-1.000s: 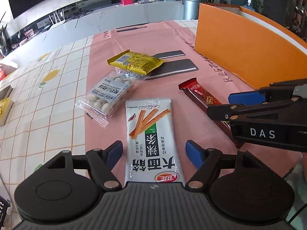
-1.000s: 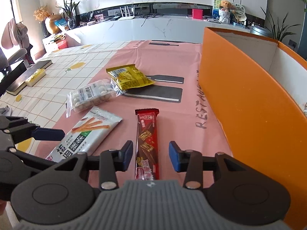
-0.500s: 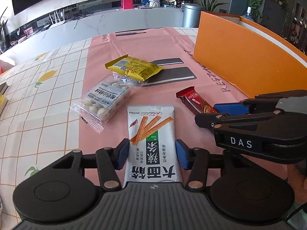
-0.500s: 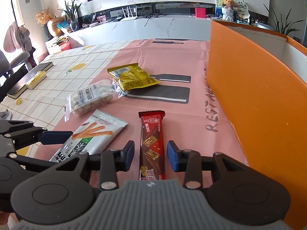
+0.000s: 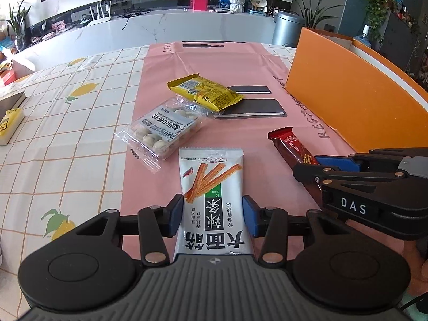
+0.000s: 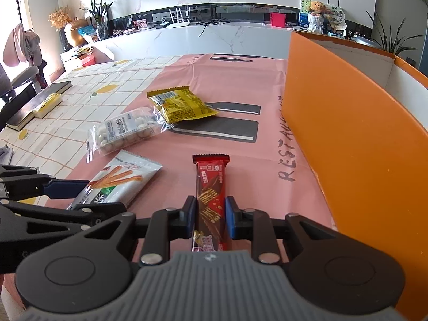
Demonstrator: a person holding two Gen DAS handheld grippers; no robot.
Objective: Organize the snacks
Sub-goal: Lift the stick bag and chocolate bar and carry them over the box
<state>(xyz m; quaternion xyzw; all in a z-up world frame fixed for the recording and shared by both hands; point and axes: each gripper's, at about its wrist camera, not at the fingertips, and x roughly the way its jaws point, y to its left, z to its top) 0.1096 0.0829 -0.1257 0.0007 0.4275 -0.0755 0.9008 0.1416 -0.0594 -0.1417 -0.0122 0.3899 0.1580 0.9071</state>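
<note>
Snacks lie on the pink mat beside the orange box (image 6: pixel 347 144): within the last second both grippers have closed in, so the left gripper (image 5: pixel 212 218) now pinches the white packet (image 5: pixel 212 187) and the right gripper (image 6: pixel 210 218) pinches the red bar (image 6: pixel 211 187), both apparently ready to lift. The yellow packet (image 5: pixel 204 92) and clear bag (image 5: pixel 163 129) wait ahead. The box wall stands close on the right, its open top reachable only by lifting over its rim.

- 4 snack packs: white spicy-stick pouch (image 5: pixel 212 200), red chocolate wafer bar (image 6: pixel 210 198), yellow packet (image 5: pixel 204 92), clear candy bag (image 5: pixel 163 128)
- 1 orange box (image 5: pixel 355 101)
- 2 grippers: left gripper (image 5: pixel 213 218), right gripper (image 6: pixel 210 219)
</note>
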